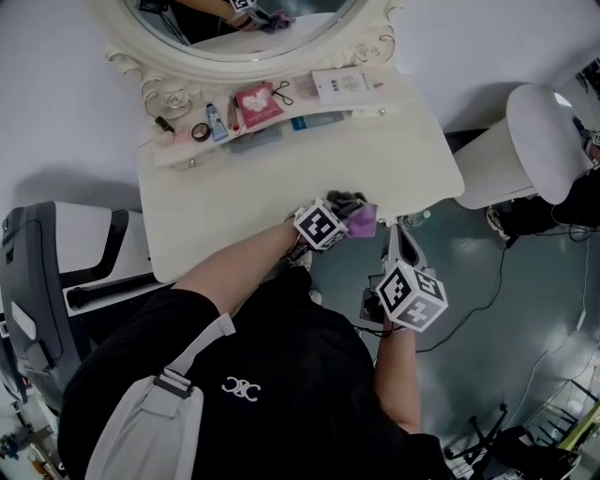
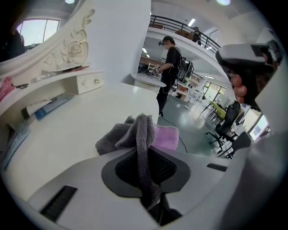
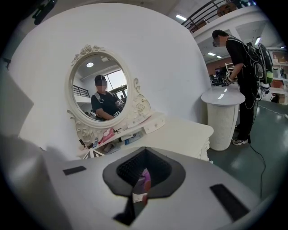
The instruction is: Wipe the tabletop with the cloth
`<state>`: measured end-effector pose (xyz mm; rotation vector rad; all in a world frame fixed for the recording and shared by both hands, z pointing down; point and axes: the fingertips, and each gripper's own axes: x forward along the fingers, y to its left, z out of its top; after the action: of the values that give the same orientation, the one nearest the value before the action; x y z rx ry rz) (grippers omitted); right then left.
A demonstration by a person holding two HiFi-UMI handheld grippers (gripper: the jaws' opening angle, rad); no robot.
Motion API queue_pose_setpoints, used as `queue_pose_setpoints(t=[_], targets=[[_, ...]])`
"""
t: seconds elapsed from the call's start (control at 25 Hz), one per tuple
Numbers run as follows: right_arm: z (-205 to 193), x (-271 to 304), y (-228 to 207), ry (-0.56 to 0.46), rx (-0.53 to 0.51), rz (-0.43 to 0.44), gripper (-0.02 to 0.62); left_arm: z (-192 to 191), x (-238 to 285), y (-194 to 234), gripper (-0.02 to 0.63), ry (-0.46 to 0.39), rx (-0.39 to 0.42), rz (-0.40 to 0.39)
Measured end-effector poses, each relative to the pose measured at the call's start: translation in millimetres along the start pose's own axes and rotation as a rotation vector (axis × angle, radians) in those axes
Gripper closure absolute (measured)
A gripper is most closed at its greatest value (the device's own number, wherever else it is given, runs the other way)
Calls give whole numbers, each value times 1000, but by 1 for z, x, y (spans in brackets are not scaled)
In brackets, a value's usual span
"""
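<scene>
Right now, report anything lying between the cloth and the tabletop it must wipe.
Nothing visible does. The left gripper pinches the cloth at the tabletop's front edge. The surface ahead is bare up to the cluttered shelf under the mirror.

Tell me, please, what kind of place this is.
Probably a mock dressing corner set up inside a large office-like hall. A white dressing table stands under an ornate oval mirror, with an office chair and a railed upper balcony beyond.
</scene>
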<state>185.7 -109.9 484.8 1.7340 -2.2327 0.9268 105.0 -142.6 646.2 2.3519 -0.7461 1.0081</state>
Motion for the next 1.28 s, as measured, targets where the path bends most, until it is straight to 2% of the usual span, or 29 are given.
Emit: queue_pose_setpoints(t=[0.28, 0.4, 0.88, 1.04, 1.2, 1.28], targets=[[13, 0, -14, -15, 7, -41, 591, 33, 22, 18, 555, 30, 49, 28], [17, 4, -19, -15, 6, -53, 591, 45, 19, 55, 555, 5, 26, 108], [33, 42, -16, 15, -1, -74, 591, 66, -8, 186, 555, -29, -61, 262], [37, 52, -15, 23, -6, -94, 591, 71, -4, 209, 555, -25, -90, 243], [36, 56, -17, 39, -14, -128, 591, 93, 3, 218, 555, -69, -68, 260], [34, 56, -21, 45, -9, -150, 591, 101, 11, 219, 555, -57, -51, 259]])
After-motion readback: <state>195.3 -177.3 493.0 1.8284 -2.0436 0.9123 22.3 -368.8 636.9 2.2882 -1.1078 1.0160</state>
